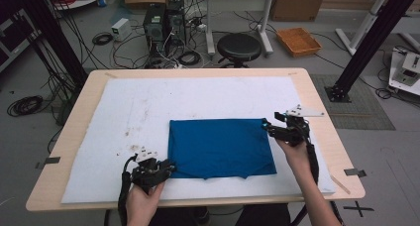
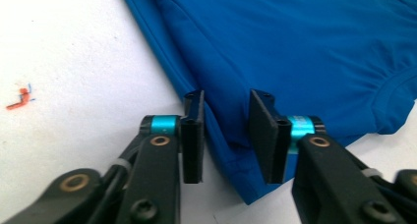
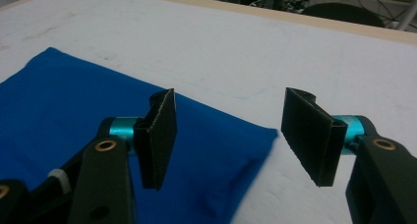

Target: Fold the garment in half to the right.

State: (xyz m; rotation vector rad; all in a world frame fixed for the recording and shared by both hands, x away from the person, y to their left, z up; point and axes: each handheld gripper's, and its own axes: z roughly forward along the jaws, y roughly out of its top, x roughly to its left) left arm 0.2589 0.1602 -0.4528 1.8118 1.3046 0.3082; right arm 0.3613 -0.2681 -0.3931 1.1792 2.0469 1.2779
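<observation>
Left gripper (image 1: 167,169), nearest the person: its jaws straddle the near left corner of the blue garment (image 1: 220,147), a fold of the hem between the pads. They stand part-way open with a gap showing on either side of the cloth — no firm pinch can be confirmed yet. The left gripper view shows the same corner (image 2: 236,160) lying flat on the white mat (image 1: 124,117).

Garment: folded into a neat rectangle, lying flat near the middle of the mat, toward the person's side. A neckline curve shows along the near edge. Edges appear aligned; no loose sleeve is visible.

Right gripper (image 1: 270,126), farther out: jaws wide open and empty, poised at the far right corner of the garment. In the right gripper view that corner (image 3: 255,135) lies between and below the pads, untouched.

Assessment: folding is judged well advanced — at least one fold is done. What remains, by the look of it, is to secure both corners and make a further fold or shift the bundle. Neither grasp is complete.

Beyond the table (image 1: 317,92): a black stool (image 1: 239,46) and floor cables.
</observation>
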